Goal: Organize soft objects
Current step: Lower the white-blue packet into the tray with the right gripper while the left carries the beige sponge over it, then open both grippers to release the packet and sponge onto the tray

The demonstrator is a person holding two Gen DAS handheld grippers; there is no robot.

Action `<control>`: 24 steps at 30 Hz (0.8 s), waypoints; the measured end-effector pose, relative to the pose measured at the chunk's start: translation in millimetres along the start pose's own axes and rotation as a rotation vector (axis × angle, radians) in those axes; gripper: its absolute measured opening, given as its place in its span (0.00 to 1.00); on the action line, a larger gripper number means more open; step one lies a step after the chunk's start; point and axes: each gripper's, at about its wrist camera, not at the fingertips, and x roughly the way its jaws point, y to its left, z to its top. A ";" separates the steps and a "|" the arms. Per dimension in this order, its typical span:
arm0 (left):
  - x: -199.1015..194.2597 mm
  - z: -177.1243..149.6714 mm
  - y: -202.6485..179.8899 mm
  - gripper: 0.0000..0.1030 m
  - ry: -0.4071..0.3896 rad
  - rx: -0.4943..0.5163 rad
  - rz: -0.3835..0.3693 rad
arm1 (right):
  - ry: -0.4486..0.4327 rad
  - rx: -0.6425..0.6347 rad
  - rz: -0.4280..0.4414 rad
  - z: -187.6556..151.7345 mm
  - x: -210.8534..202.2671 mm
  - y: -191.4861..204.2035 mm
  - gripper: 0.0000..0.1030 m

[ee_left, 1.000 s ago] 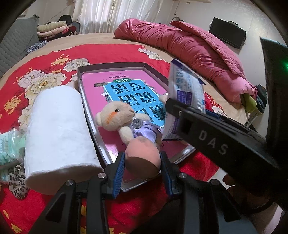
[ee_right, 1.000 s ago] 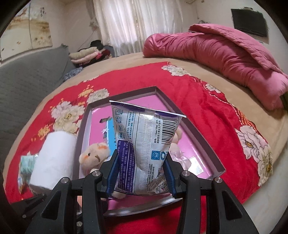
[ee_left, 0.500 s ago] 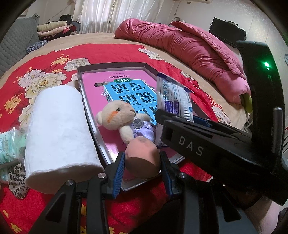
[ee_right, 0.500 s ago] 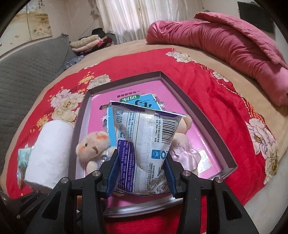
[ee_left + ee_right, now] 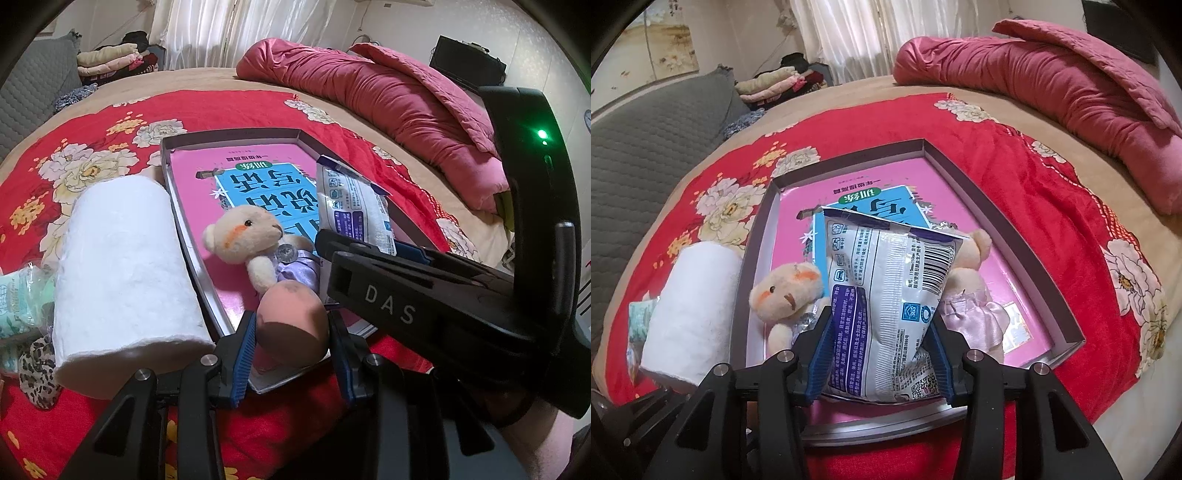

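Observation:
My left gripper (image 5: 291, 332) is shut on a peach-coloured egg-shaped sponge (image 5: 293, 319), held over the near rim of a grey tray (image 5: 229, 133) with a pink liner. My right gripper (image 5: 881, 347) is shut on a white and purple wet-wipes packet (image 5: 886, 302), held low over the tray (image 5: 1008, 221); the packet also shows in the left wrist view (image 5: 351, 206). Two small plush bears lie in the tray: one with orange cheeks (image 5: 783, 291) (image 5: 251, 236), one in a pink dress (image 5: 975, 291) partly behind the packet.
A white paper roll (image 5: 118, 266) (image 5: 690, 310) lies left of the tray on the red floral bedspread (image 5: 1052, 206). A green tissue pack (image 5: 18, 295) and a leopard-print item (image 5: 35, 369) lie further left. A rolled pink quilt (image 5: 1052, 81) lies at the back right.
My right gripper has moved forward and down with the packet, closer over the tray and bears. My left gripper with the sponge has hardly moved.

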 end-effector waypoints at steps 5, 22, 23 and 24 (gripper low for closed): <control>-0.6 0.1 -0.8 0.37 -0.001 0.006 0.006 | -0.009 -0.003 0.005 -1.3 -1.9 1.8 0.57; 2.3 2.1 -3.4 0.37 0.007 0.013 0.024 | -0.146 0.108 -0.021 -2.1 -32.2 -22.4 0.67; 2.5 2.3 -3.7 0.38 0.008 0.016 0.024 | -0.148 0.113 -0.021 -2.0 -32.3 -23.6 0.67; 2.2 2.0 -3.7 0.38 0.009 0.017 0.021 | -0.148 0.120 -0.021 -2.0 -32.5 -25.1 0.67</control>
